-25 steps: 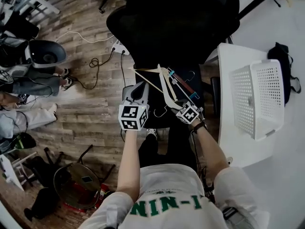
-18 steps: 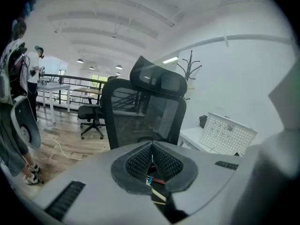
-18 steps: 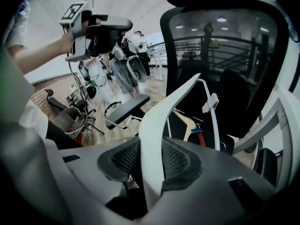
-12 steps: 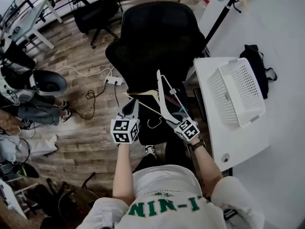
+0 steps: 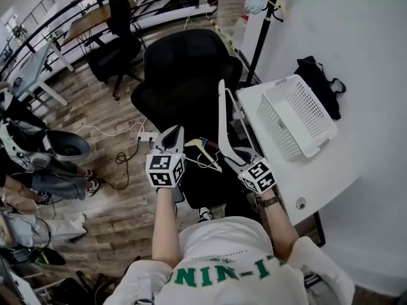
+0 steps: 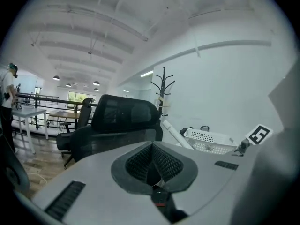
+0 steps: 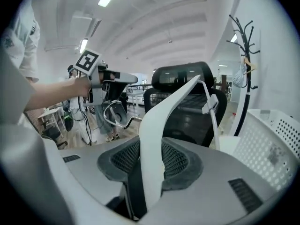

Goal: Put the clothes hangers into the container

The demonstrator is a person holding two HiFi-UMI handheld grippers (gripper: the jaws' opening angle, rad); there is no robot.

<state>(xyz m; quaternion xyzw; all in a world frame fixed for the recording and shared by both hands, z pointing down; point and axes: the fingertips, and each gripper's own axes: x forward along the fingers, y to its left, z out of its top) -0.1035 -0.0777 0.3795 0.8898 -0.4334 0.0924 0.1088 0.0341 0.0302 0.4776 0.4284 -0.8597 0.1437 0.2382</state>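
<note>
My right gripper (image 5: 234,152) is shut on a white plastic hanger (image 5: 221,116), which stands nearly upright in front of the black chair. In the right gripper view the white hanger (image 7: 159,121) runs up between the pads, with a thin bar and clip (image 7: 209,104) beside it. A tan wooden hanger (image 5: 205,151) and a wire hook (image 5: 205,164) hang low between the two grippers. My left gripper (image 5: 173,134) is to the left, its jaws shut with nothing seen between them (image 6: 152,165). The white perforated container (image 5: 296,113) lies on the white table (image 5: 318,170) to the right.
A black office chair (image 5: 184,75) stands straight ahead. A coat stand (image 5: 264,18) and a black bag (image 5: 318,84) are by the container. Cables and a power strip (image 5: 146,136) lie on the wood floor; people stand at the far left (image 5: 25,164).
The head view has swung up and forward, so the chair and container sit lower and nearer in view. The white hanger now stands more upright, and the wooden one hangs lower between the grippers.
</note>
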